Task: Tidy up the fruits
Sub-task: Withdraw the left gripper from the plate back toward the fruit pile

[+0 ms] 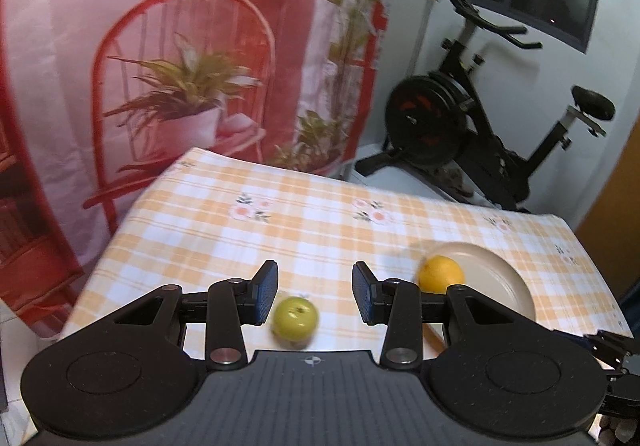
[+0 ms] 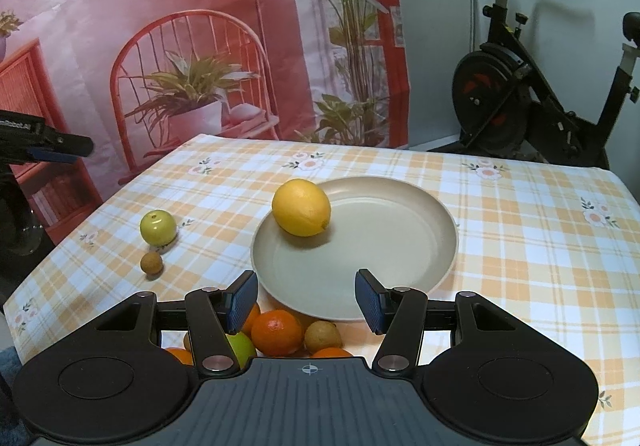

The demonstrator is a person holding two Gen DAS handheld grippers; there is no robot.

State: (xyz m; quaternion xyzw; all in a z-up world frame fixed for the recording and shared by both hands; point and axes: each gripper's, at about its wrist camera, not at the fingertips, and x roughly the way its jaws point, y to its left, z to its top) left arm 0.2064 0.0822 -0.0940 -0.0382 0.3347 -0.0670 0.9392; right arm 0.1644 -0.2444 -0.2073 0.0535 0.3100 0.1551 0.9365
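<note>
A beige plate (image 2: pixel 400 246) sits on the checked tablecloth with a yellow lemon (image 2: pixel 301 207) at its left side. A green apple (image 2: pixel 158 227) and a small brown fruit (image 2: pixel 151 262) lie left of the plate. My right gripper (image 2: pixel 306 300) is open and empty above the plate's near rim; several oranges (image 2: pixel 276 331), a green fruit and a brown fruit lie just below it. My left gripper (image 1: pixel 315 294) is open, hovering above the green apple (image 1: pixel 295 319), which lies below the gap near the left finger. The lemon (image 1: pixel 441 273) and plate (image 1: pixel 500 278) are to its right.
The table (image 2: pixel 520 246) has a yellow checked cloth with flower prints. A printed pink backdrop hangs behind it. An exercise bike (image 2: pixel 532 94) stands at the back right. My left gripper's body (image 2: pixel 36 142) shows at the right wrist view's left edge.
</note>
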